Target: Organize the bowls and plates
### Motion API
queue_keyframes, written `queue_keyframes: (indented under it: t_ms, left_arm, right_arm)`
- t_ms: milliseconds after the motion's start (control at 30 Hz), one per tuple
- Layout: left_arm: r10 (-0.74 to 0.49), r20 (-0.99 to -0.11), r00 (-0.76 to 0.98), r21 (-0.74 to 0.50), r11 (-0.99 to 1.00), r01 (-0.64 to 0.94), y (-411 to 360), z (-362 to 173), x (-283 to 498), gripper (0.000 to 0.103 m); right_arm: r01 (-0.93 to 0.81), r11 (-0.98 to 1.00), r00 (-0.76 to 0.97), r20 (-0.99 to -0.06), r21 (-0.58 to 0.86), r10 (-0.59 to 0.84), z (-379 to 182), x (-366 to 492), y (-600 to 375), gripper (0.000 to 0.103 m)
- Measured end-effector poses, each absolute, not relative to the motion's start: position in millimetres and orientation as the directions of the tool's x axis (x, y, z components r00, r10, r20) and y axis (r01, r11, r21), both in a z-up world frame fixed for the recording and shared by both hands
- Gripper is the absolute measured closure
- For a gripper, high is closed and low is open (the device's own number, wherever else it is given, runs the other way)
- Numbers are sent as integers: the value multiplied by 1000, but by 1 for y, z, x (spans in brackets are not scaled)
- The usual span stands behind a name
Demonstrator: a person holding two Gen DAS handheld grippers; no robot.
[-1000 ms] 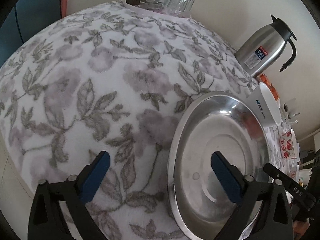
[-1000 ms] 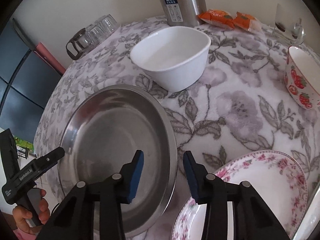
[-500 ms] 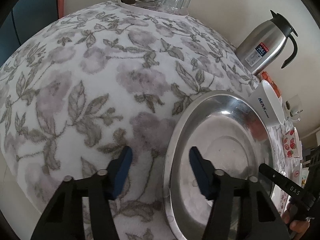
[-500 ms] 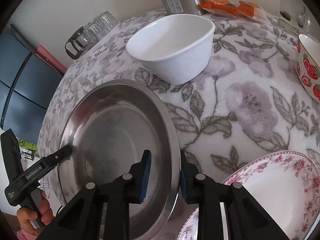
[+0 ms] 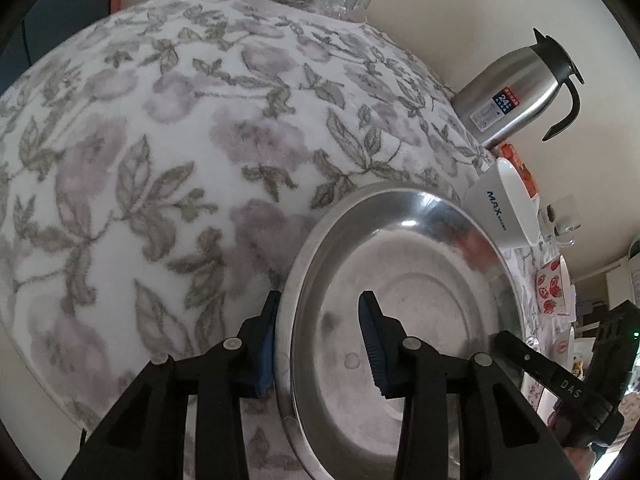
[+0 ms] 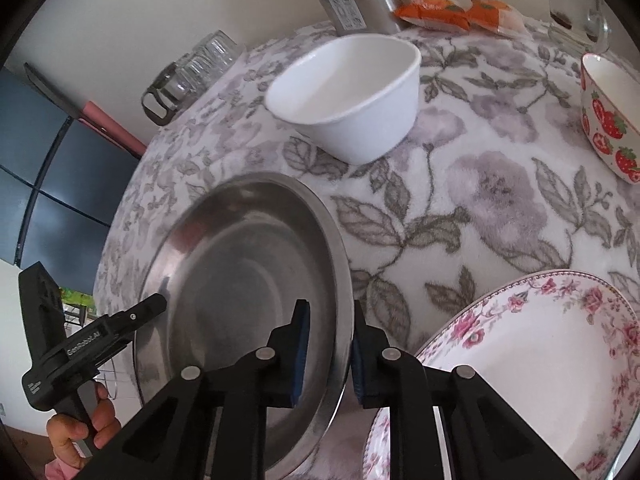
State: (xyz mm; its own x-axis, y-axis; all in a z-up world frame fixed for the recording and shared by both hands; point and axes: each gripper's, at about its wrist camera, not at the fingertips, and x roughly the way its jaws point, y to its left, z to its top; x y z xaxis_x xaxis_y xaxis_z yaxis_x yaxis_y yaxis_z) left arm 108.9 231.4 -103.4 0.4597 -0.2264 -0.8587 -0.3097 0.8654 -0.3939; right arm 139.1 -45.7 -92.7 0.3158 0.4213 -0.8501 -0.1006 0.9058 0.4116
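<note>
Both tongs, left [image 5: 320,344] and right [image 6: 329,354], look clenched on opposite rims of the steel plate [image 6: 248,264], apparently not yet lifted off the tabletop [image 6: 480,184]; floral plate [image 6: 532,356], white bowl [image 6: 352,92], strawberry bowl [image 6: 608,116] lie unstacked.

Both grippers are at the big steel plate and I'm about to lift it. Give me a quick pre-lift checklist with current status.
1. Left gripper jaws straddle the rim of the round stainless steel plate: ok.
2. Right gripper jaws straddle the opposite rim: ok.
3. Jaws fully clamped on metal: cannot tell.
4. Plate holds nothing: ok.
5. White plastic bowl stands apart from the plate: ok.
6. Pink floral china plate lies close beside the right gripper, collision risk: not ok.
</note>
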Motion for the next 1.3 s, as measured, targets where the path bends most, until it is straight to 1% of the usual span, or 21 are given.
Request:
queue_keyframes:
  t_ms: [433, 867, 1133, 1300]
  left_arm:
    - [-213, -805, 554, -402, 882, -246, 210, -34, 84, 63]
    - [-248, -729, 639, -385, 919, -83, 133, 41, 69, 63]
    - [-302, -736, 606, -375, 927, 7, 68, 44, 71, 63]
    - [-339, -745, 574, -397, 918, 27, 35, 33, 75, 63]
  right_arm:
    - [-96, 888, 419, -791, 450, 447, -39, 102, -73, 83]
    - [-42, 860, 621, -661, 508, 421, 25, 50, -152, 83]
    - [69, 848, 697, -634, 526, 337, 30, 23, -216, 83]
    - [158, 826, 707, -645, 542, 288, 19, 15, -250, 83]
